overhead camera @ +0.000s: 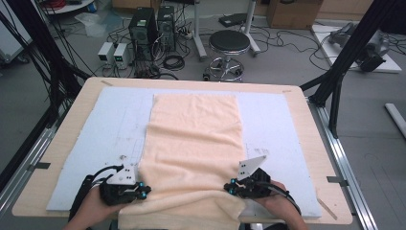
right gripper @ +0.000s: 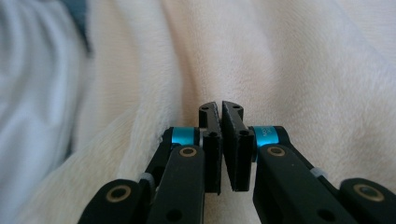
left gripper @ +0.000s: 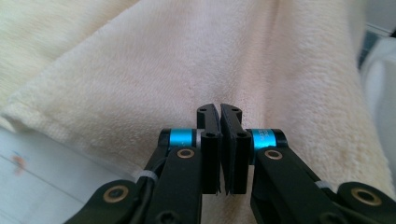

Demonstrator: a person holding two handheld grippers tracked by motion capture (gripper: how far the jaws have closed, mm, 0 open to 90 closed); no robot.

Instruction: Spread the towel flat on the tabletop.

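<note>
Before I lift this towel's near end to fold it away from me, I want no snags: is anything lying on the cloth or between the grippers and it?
Nothing visible. The left gripper and right gripper sit shut at the towel near edge, and the cloth and blue mat beyond look bare.
</note>
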